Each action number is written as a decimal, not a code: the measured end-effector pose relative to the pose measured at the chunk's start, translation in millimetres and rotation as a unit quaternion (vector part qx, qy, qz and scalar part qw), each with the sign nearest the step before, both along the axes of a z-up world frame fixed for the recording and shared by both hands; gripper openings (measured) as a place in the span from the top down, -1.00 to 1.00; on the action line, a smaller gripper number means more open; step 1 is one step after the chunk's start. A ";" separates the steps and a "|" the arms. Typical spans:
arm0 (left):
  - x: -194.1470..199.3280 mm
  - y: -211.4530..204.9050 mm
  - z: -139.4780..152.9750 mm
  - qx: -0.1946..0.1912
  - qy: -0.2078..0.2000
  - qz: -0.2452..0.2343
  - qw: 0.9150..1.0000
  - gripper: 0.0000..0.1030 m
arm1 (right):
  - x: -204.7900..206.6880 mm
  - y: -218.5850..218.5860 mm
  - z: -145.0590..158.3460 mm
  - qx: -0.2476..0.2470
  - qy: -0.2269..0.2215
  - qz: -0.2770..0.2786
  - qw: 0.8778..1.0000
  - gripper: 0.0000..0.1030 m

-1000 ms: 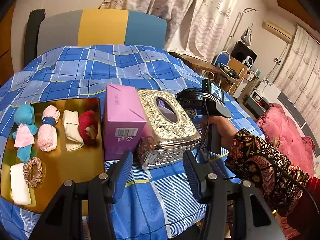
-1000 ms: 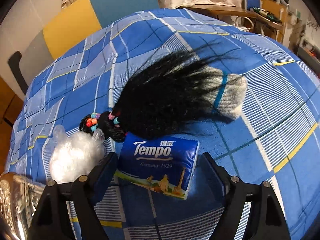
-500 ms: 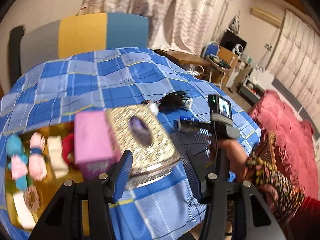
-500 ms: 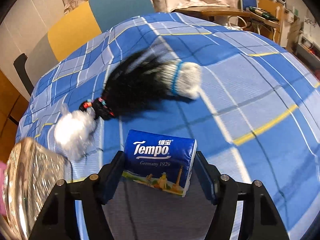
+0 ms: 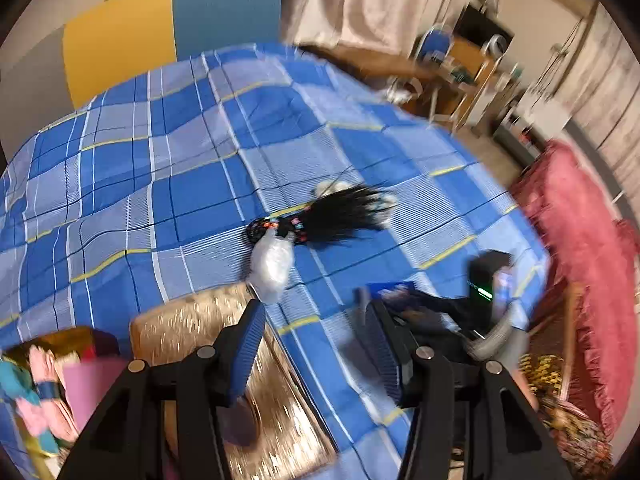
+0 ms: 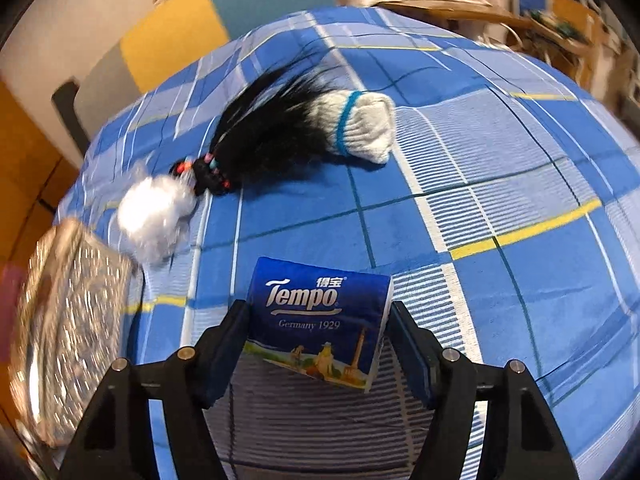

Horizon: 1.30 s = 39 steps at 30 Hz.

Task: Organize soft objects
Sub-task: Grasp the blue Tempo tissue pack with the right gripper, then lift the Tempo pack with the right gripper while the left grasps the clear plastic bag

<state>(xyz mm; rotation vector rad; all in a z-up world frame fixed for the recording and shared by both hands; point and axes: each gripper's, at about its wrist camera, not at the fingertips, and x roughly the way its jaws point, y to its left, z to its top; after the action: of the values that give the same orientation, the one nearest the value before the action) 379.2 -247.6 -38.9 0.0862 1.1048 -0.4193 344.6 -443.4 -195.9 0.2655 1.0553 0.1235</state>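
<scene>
The fingers (image 6: 414, 356) of the right gripper (image 6: 316, 344) are closed against both sides of a blue Tempo tissue pack (image 6: 318, 314), which is held clear of the blue plaid tablecloth (image 6: 520, 184). The left gripper (image 5: 314, 344) has its jaws spread wide with nothing between them, positioned above the near corner of an ornate metallic tissue box (image 5: 264, 392). Beyond the held pack, a black hairpiece with coloured bands (image 6: 260, 140) lies on the cloth, its strands overlapping a rolled white knit item with a blue band (image 6: 360, 126). A crumpled clear plastic bag (image 6: 154, 210) lies just beside the banded end of the hairpiece, near the metallic box. In the left wrist view, a pink box (image 5: 86, 384) stands beside the metallic box, and blurred rolled cloth items (image 5: 28, 392) lie at the lower left edge.
</scene>
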 end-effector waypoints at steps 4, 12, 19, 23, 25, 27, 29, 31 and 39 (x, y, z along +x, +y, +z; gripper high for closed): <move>35.7 -17.6 -26.3 0.025 0.033 0.018 0.999 -0.03 | -4.3 -5.5 -2.6 0.018 -0.009 0.001 1.000 -0.37; 77.5 -45.1 -77.2 0.112 0.067 0.027 0.991 -0.03 | 1.5 -8.0 -1.4 0.029 0.016 -0.003 0.999 -0.38; 96.2 -56.6 -109.6 0.176 0.085 0.028 0.980 -0.03 | 1.3 -7.7 -0.7 0.033 0.023 -0.010 0.999 -0.40; 100.1 -56.2 -119.5 0.178 0.095 0.034 0.979 -0.02 | 2.4 -8.5 -0.9 0.037 0.026 -0.012 0.999 -0.40; 99.2 -57.2 -120.5 0.183 0.088 0.031 0.979 0.31 | 2.8 -7.8 -0.5 0.036 0.027 -0.013 0.999 -0.40; 98.0 -56.7 -120.3 0.178 0.083 0.031 0.980 0.37 | 2.6 -7.4 -0.7 0.036 0.027 -0.012 0.999 -0.40; 97.0 -53.0 -118.3 0.164 0.084 0.035 0.982 0.46 | 2.8 -7.1 -0.4 0.036 0.027 -0.013 0.999 -0.40; 95.0 -50.3 -114.3 0.155 0.080 0.041 0.984 0.51 | 2.7 -7.2 -0.5 0.037 0.027 -0.012 0.999 -0.40; 75.3 -39.8 -77.7 0.086 0.054 0.052 0.993 0.53 | 1.1 -6.1 -0.8 0.037 0.025 -0.013 0.999 -0.42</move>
<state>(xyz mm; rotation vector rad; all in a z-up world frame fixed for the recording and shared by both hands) 454.5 -287.4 -116.7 0.1590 1.2446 -0.2370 345.6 -449.5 -196.6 0.3515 1.0975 0.1336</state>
